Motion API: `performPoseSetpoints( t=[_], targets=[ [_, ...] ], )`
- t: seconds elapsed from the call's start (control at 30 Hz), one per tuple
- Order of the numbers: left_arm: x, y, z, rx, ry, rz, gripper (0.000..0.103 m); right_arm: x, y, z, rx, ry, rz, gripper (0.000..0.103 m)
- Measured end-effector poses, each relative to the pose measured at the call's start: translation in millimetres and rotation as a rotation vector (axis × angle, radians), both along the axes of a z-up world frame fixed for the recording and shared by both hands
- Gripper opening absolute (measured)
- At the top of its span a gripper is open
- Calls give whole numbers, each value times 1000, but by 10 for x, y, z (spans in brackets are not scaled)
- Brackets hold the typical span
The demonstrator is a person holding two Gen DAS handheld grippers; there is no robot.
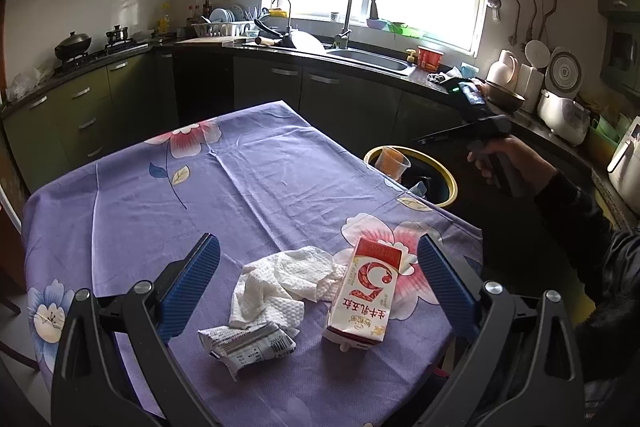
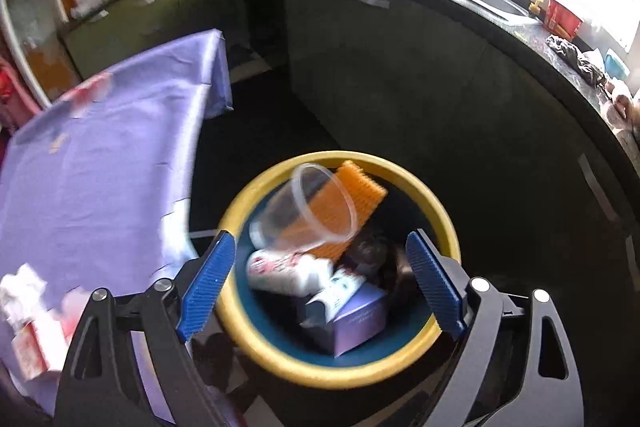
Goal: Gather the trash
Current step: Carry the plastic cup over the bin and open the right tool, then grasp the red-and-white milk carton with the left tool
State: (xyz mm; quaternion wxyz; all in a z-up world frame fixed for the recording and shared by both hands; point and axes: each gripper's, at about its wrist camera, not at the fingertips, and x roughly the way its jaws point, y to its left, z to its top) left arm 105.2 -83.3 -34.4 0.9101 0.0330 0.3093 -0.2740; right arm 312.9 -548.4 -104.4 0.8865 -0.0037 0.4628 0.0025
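Left gripper (image 1: 318,281): jaws standing wide, holding nothing, hovering low over the table (image 1: 132,195).
Right gripper (image 2: 320,277): jaws spread wide and empty, hanging above the bin (image 2: 240,327); view is blurring.
Carton (image 1: 366,293): lying on the cloth between the left fingers, toward 3 o'clock, close to the right pad (image 1: 446,281).
Tissue (image 1: 284,285): crumpled, sitting at centre between the pads, touching the carton's left side.
Wrapper (image 1: 246,341): flattened, lying at 7 o'clock of the tissue, just against it.
Bin: standing on the floor off the table's edge at 2 o'clock in the left view; yellow rim, dark inside.
Cup (image 2: 308,207): clear, tilting on its side atop the bin's contents, at 12 o'clock from the right gripper.
Bin contents: orange ribbed piece (image 2: 352,195) behind the cup, purple box (image 2: 356,323) at 6 o'clock, white pack (image 2: 288,271) beside it.
Surroundings: sink (image 1: 376,61) and counter at 12 o'clock.
Hand (image 1: 508,163): gripping the right tool's handle at 3 o'clock of the left view, sleeve dark.
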Motion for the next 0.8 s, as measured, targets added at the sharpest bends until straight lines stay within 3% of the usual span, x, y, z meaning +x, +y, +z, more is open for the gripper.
performPoseSetpoints(
  t=[0.3,0.53,0.8],
  targets=[
    [-107,-210,-183,46,42,-127,94,-978,348,65,95,-75,35,89],
    [-18,-697,-437,105,71,-292,94,-1345,513,-13,113,-91,62,89],
    [304,-949,-790,121,195,-324,76,-1451,624,-70,158,-106,100,90]
  ],
)
